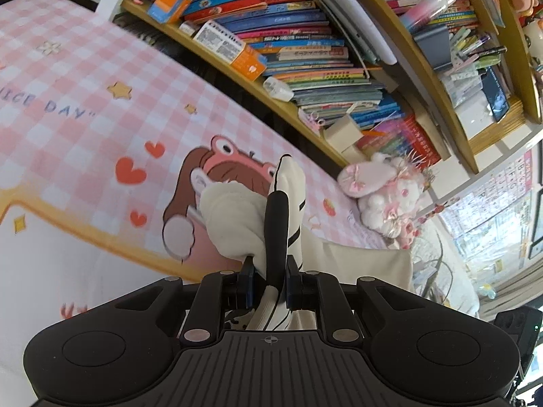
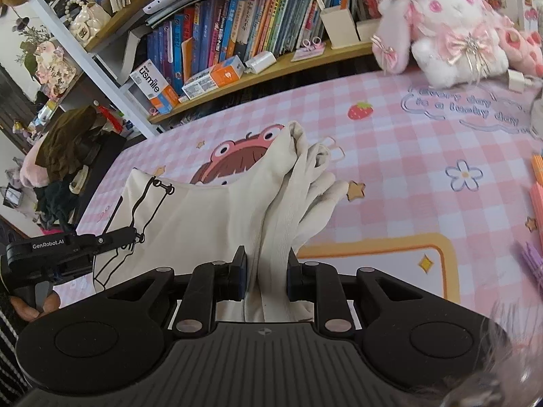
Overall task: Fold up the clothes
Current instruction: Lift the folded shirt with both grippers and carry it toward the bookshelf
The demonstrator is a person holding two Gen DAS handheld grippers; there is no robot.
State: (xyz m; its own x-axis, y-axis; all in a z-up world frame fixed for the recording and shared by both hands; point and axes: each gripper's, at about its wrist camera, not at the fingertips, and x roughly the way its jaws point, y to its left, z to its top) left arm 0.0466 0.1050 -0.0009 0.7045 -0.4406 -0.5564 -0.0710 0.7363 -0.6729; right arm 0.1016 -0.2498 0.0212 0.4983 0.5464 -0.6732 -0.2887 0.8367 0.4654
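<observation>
Garment [image 2: 210, 210], cream with black line print, lifted partly off pink checked tablecloth [image 2: 407, 169]. Left gripper [image 1: 269, 271] fingers narrow, pinching bunched cloth with a black band. Right gripper [image 2: 266, 271] fingers narrow, clamped on gathered ribbed folds. Plush rabbit [image 2: 451, 23] sits near bookshelf [image 2: 237, 81].

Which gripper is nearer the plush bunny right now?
Right. The right gripper holds cream garment below the plush bunny; the left gripper is farther left.
</observation>
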